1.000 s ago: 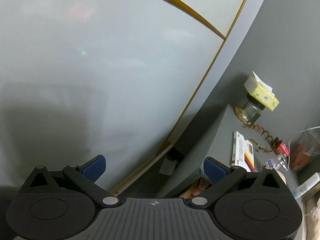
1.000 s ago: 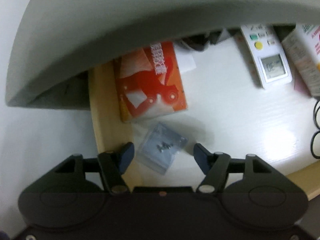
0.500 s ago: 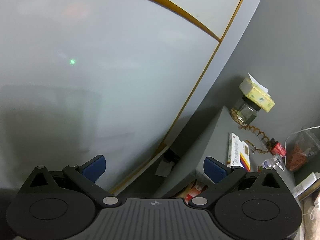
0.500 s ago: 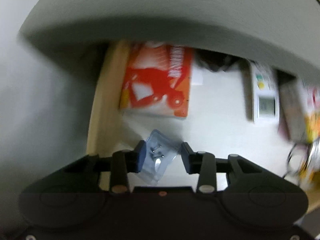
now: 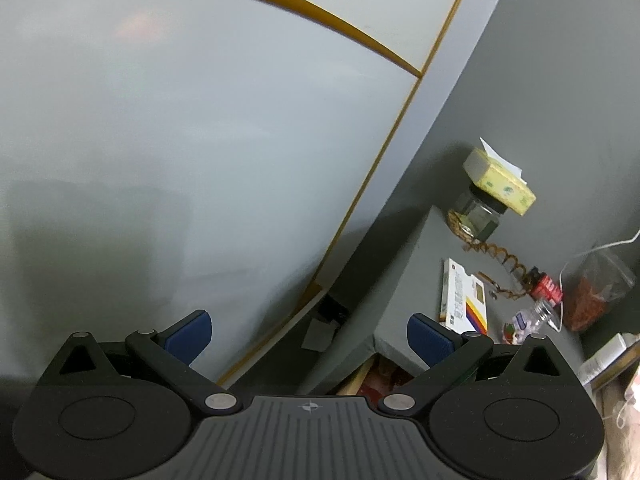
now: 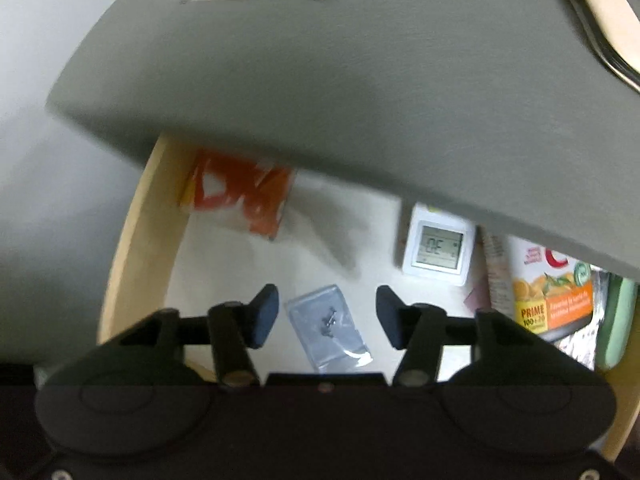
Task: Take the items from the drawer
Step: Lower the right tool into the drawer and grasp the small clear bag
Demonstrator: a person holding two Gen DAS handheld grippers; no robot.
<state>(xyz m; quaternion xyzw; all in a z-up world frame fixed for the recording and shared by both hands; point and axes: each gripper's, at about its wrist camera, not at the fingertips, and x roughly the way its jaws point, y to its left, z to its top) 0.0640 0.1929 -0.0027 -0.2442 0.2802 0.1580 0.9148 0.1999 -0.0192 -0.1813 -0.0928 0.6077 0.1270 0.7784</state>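
In the right wrist view an open drawer (image 6: pixel 132 232) with a wooden rim and white floor shows below a grey tabletop (image 6: pixel 320 80). A small clear bag of screws (image 6: pixel 328 326) lies on the drawer floor between the fingers of my right gripper (image 6: pixel 326 318), which is open and not touching it. An orange packet (image 6: pixel 244 196), a white thermometer display (image 6: pixel 438 248) and an orange-printed box (image 6: pixel 552 292) also lie in the drawer. My left gripper (image 5: pixel 310 332) is open and empty, facing a pale cabinet panel (image 5: pixel 180 140).
In the left wrist view the grey tabletop (image 5: pixel 416 280) carries a jar (image 5: pixel 480 216) with a yellow sponge on top, a white box (image 5: pixel 464 300), a small bottle (image 5: pixel 536 312) and a plastic bag (image 5: pixel 596 288). The tabletop overhangs the back of the drawer.
My right gripper closed toward the screw bag half a second ago, and now stands open again with the bag lying between its fingers. The view has shifted back from the drawer. The left gripper barely moved.
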